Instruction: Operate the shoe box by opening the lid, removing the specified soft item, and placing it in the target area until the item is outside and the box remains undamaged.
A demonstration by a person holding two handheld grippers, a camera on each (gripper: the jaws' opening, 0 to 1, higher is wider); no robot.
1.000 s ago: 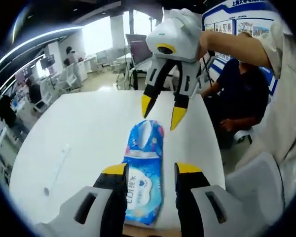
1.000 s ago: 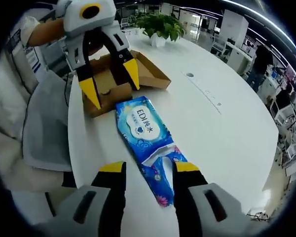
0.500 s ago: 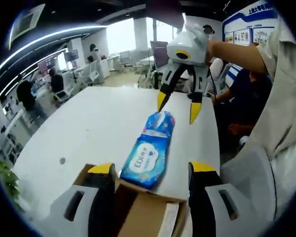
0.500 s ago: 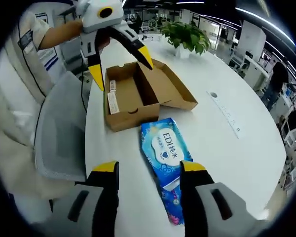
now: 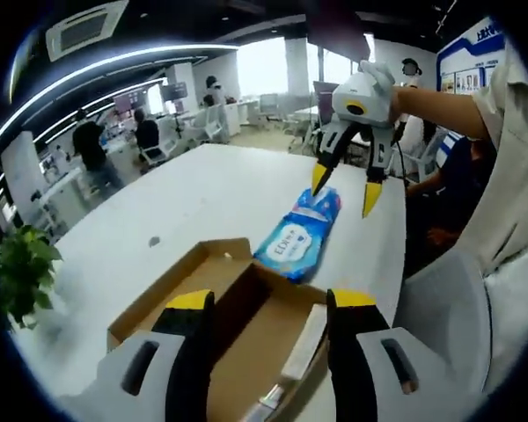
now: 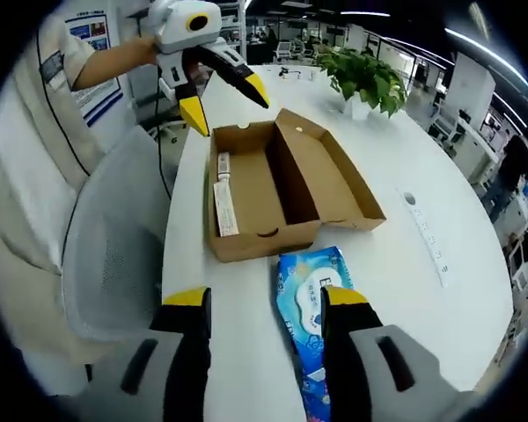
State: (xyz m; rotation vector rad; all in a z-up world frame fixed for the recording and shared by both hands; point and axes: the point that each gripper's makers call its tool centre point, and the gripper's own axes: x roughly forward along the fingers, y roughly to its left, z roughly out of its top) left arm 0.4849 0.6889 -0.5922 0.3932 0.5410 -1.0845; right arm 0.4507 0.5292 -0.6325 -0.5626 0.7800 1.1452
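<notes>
Two pairs of tongs hang above a white surface (image 6: 246, 369), and neither holds anything. In the right gripper view, the right tongs (image 6: 266, 297) stand wide, their yellow tips spread; the near end of the blue tissue pack (image 6: 315, 299) lies on the surface in the gap between them, below the tips and not gripped. The pack lies flat, its far end just beside the short front wall of the cardboard shoe box (image 6: 264, 189). Whether pack and box touch I cannot tell. The box is open, its lid (image 6: 334, 180) folded out flat to one side, and a narrow white paper strip (image 6: 222, 198) lies inside along the long wall nearest the person. Beyond the box the left tongs (image 6: 222, 98) hover, held by a hand, jaws spread wide. A potted plant (image 6: 365, 79) stands further along the surface, and a small round inset (image 6: 410, 199) sits in the surface beside the lid.

In the left gripper view, the left tongs (image 5: 269, 301) are spread wide above the open shoe box (image 5: 238, 338). The tissue pack (image 5: 297, 236) lies past the far end of the box, outside it, and the right tongs (image 5: 345, 186) hover over the pack's far end with jaws apart. Leaves of the plant (image 5: 18, 272) show at the edge, and a grey chair back (image 5: 449, 308) stands beside the surface.
</notes>
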